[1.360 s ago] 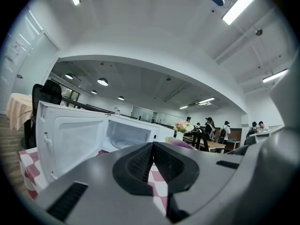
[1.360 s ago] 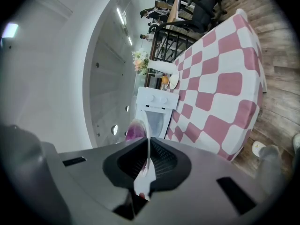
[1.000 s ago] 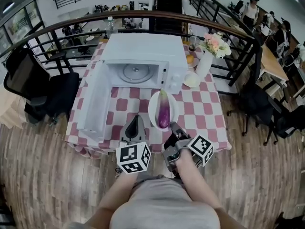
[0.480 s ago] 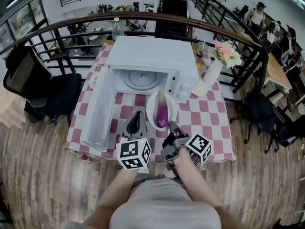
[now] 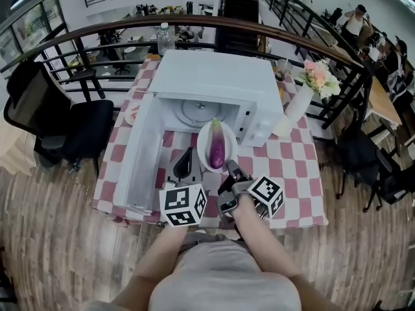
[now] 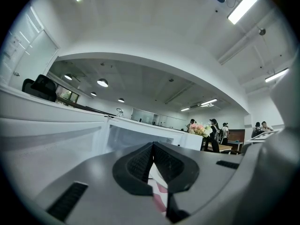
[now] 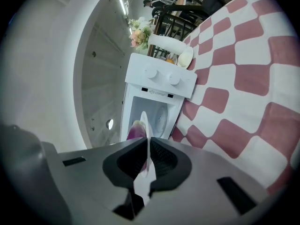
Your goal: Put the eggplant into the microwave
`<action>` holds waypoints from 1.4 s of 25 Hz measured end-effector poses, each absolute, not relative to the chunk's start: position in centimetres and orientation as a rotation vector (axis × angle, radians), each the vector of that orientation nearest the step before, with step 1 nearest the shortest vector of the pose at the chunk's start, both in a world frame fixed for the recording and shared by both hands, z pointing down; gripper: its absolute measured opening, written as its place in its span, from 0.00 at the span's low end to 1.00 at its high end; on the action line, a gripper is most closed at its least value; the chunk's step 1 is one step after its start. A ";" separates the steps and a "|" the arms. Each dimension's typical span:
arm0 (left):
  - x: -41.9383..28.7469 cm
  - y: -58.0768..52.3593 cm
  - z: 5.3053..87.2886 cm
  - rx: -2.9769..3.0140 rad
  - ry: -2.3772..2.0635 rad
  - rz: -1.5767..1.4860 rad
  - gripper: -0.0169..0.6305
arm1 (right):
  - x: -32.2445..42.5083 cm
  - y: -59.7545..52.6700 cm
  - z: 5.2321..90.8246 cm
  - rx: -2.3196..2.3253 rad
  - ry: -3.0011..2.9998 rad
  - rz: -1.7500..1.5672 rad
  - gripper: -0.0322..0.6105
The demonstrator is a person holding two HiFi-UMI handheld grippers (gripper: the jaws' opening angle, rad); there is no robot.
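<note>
Grey shirt (image 5: pixel 220 274); grey left gripper (image 5: pixel 186 153) and right gripper (image 5: pixel 229 168) carry black-and-white marker cubes (image 5: pixel 183 205).

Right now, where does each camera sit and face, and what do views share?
Head view: on the head, steeply down at the table; forearms, left gripper, right gripper.
Left gripper view: on left gripper, toward microwave; its shut jaws.
Right gripper view: on right gripper, toward microwave; jaws pinch plate bearing eggplant.
Shared: microwave, flowers.

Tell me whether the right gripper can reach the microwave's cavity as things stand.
Probably yes. The microwave has its door standing wide open, its turntable looks bare, and the right gripper, shut on the plate bearing the eggplant, faces the opening with nothing between.
</note>
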State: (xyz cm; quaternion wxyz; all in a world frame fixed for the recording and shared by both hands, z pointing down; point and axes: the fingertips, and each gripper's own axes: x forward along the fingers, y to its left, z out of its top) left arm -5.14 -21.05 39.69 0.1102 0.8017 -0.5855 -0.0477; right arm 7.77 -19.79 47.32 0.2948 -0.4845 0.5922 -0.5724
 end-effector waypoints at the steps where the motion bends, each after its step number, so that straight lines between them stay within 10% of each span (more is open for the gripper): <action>1: -5.3 -21.4 39.8 2.355 -1.720 -0.137 0.03 | 7.6 -20.3 47.4 -1.292 1.574 -1.520 0.11; 35: -8.4 -28.6 43.2 2.273 -1.707 -0.117 0.03 | 3.9 -34.2 55.2 -1.365 1.457 -1.539 0.11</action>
